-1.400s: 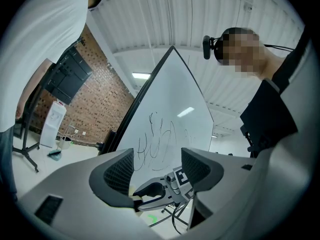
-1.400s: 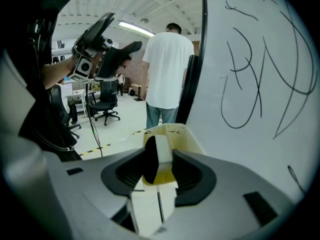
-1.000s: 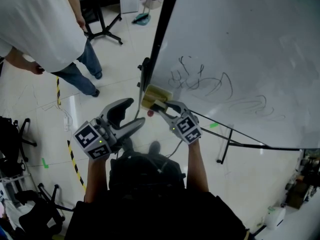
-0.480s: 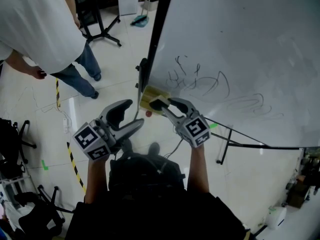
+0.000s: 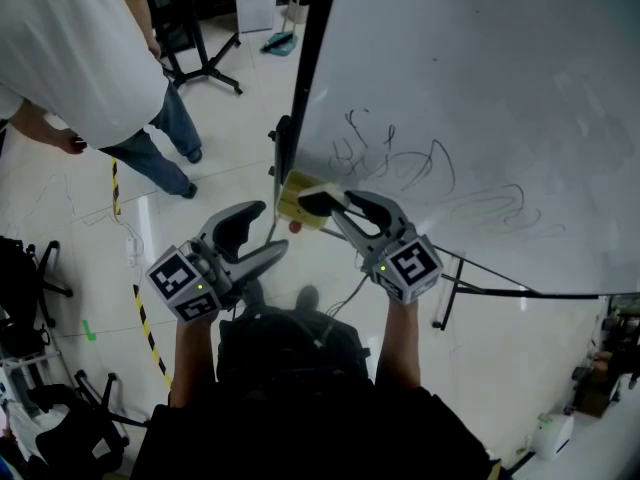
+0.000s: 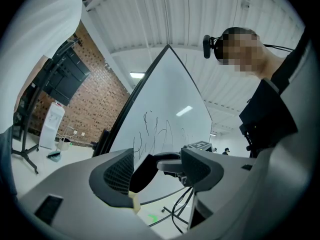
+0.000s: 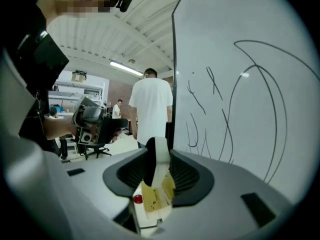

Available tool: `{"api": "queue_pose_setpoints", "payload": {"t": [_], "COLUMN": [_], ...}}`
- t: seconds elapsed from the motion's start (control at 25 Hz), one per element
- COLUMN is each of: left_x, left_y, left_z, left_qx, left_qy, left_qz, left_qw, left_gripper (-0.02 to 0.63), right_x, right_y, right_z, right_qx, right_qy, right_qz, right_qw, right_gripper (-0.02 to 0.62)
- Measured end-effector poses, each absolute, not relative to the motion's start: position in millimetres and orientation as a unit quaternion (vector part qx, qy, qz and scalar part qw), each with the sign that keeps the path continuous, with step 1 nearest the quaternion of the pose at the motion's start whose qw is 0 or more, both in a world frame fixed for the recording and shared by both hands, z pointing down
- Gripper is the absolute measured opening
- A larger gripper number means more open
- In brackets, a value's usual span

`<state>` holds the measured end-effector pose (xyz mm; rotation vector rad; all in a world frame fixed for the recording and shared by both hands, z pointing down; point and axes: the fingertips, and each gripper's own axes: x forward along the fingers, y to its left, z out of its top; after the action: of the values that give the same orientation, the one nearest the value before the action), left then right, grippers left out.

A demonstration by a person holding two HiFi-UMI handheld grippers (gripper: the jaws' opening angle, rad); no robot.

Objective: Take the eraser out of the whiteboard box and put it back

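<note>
My right gripper (image 5: 322, 204) (image 7: 156, 169) is shut on the eraser (image 7: 159, 156), a white slab with a black felt side held on edge between the pads. In the head view the eraser (image 5: 312, 201) shows dark at the jaw tips, just above the yellow box (image 5: 292, 190) (image 7: 160, 196) at the whiteboard's (image 5: 480, 88) lower left corner. A small red dot (image 7: 137, 199) sits beside the box. My left gripper (image 5: 272, 226) (image 6: 157, 169) hovers to the left, level, open and empty. The board carries black scribbles (image 5: 390, 163).
A person in a white shirt and jeans (image 5: 80, 48) stands at the upper left. The whiteboard's black frame edge (image 5: 315, 58) and stand struts (image 5: 460, 278) run close by. Black-and-yellow floor tape (image 5: 150, 328) and chair bases (image 5: 30, 268) lie to the left.
My right gripper has risen toward the camera with the eraser, lifting it clear of the yellow box. The left gripper has stayed where it was.
</note>
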<state>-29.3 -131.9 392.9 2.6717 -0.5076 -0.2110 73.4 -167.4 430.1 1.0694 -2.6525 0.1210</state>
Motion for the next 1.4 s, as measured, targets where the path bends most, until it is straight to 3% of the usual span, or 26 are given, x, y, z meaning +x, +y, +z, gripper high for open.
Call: {"api": "queue_pose_setpoints", "payload": {"t": [0.44,1.12,1.4], "left_x": [-27.9,-29.1,-23.5], "left_y": [-129.7,-128.0,-127.3], "left_z": [389.5,365.6,358.8], "left_qx": [0.958,0.959,0.962], "left_qy": [-0.186,-0.183,-0.173], "left_qz": [-0.079,-0.101,-0.1], "left_qw": [0.206,0.193,0.186], "left_gripper": [0.293,0.293,0.293], "right_x": [78.8,108.5,112.3], "right_y": [-159.2,-150.4,-146.8], "right_z": [385.7,310.9,285.9], "right_qx": [0.379,0.364,0.34], "right_qy": [-0.921,-0.913,-0.904], "right_qz": [0.024,0.061,0.062], "right_qw": [0.088,-0.176,-0.251], "right_gripper": [0.158,0.156,0.155]}}
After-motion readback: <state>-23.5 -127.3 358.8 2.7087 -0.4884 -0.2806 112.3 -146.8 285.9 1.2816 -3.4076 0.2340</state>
